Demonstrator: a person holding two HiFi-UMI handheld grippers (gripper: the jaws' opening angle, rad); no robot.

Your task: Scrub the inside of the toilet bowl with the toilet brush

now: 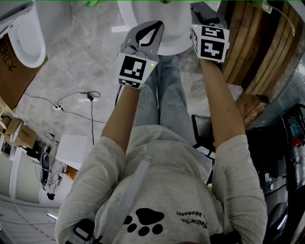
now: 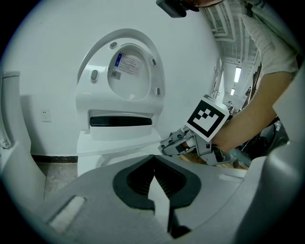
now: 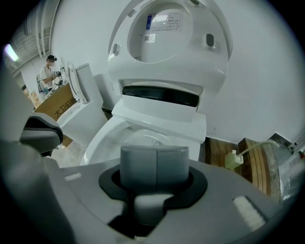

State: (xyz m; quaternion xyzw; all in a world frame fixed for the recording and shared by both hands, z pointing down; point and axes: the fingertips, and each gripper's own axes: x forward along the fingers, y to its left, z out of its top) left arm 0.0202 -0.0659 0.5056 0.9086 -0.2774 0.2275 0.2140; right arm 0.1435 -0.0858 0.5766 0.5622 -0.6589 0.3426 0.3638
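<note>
While the left gripper (image 2: 153, 167) and the right gripper (image 3: 156, 162) are both squeezed closed with nothing in them, the toilet bowl (image 3: 136, 138) lies at 12 o'clock, nearest the right one. No toilet brush shows; finding it likely comes first.

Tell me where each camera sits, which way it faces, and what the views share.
Head view: on the person's head, aimed steeply down; shows shirt, both forearms, and the left gripper and right gripper held out toward the toilet.
Left gripper view: on the left gripper, facing the raised lid across its shut, empty jaws; the right gripper shows at right.
Right gripper view: on the right gripper, angled down into the bowl across shut, empty jaws.
Shared: both gripper views show the same toilet, lid up.
</note>
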